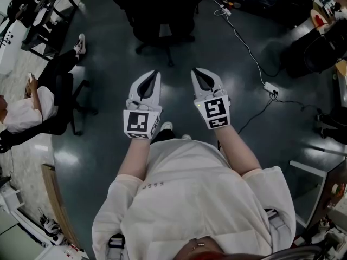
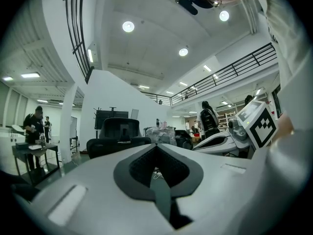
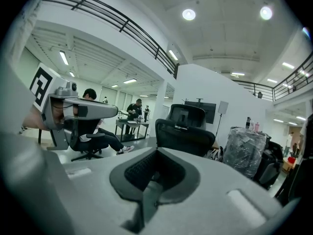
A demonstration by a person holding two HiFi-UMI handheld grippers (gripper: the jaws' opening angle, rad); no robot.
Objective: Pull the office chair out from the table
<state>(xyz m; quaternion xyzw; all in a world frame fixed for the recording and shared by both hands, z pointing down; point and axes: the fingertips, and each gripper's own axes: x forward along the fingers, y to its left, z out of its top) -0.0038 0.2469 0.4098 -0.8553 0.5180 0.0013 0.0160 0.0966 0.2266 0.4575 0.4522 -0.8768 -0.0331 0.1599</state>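
Note:
The black office chair (image 1: 162,15) stands on the dark floor ahead of me, its back and armrests facing me. My left gripper (image 1: 155,73) and right gripper (image 1: 195,71) are held side by side in the air, short of the chair and not touching it. Both are shut with nothing between the jaws. In the left gripper view the chair (image 2: 120,133) shows beyond the closed left gripper (image 2: 156,147), with the right gripper (image 2: 230,140) beside it. In the right gripper view the chair (image 3: 188,131) rises just past the closed right gripper (image 3: 156,152).
A person sits on another chair (image 1: 32,110) at the left. A white cable and power strip (image 1: 270,88) lie on the floor to the right. A dark table (image 1: 49,12) is at the upper left, another chair (image 1: 320,53) at the right. A plastic-wrapped bundle (image 3: 247,148) stands beyond.

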